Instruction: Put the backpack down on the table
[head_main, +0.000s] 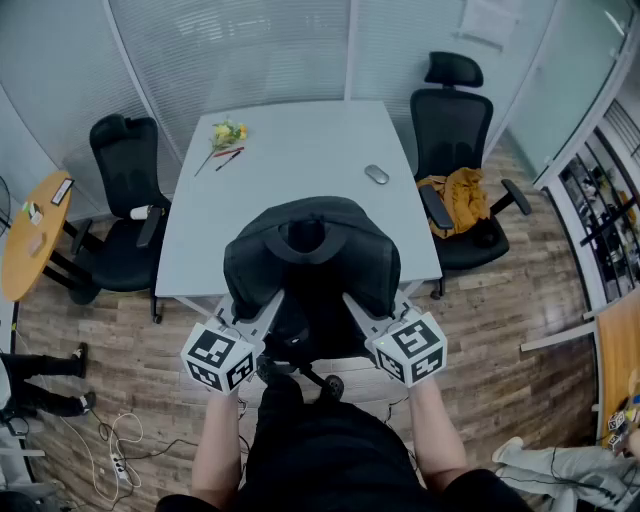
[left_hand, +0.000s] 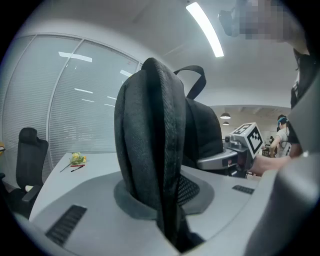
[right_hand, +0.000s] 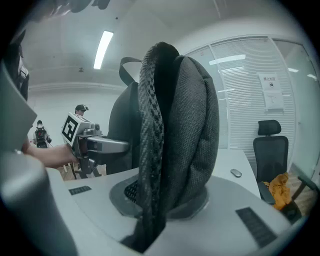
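A black backpack (head_main: 310, 262) hangs over the near edge of the white table (head_main: 290, 160), its shoulder straps facing me; whether its bottom touches the tabletop I cannot tell. My left gripper (head_main: 272, 298) is shut on the left padded strap (left_hand: 150, 145), which stands upright between its jaws (left_hand: 165, 200). My right gripper (head_main: 352, 300) is shut on the right strap (right_hand: 172, 140), likewise pinched between its jaws (right_hand: 160, 205). Each gripper view shows the other gripper across the pack: the right gripper (left_hand: 235, 152) and the left gripper (right_hand: 95, 145).
On the table lie a grey mouse (head_main: 377, 174) and a yellow flower with pens (head_main: 226, 138). Black office chairs stand at the left (head_main: 125, 215) and right (head_main: 455, 150), the right one holding a yellow jacket (head_main: 462, 197). A round wooden table (head_main: 30, 235) is far left.
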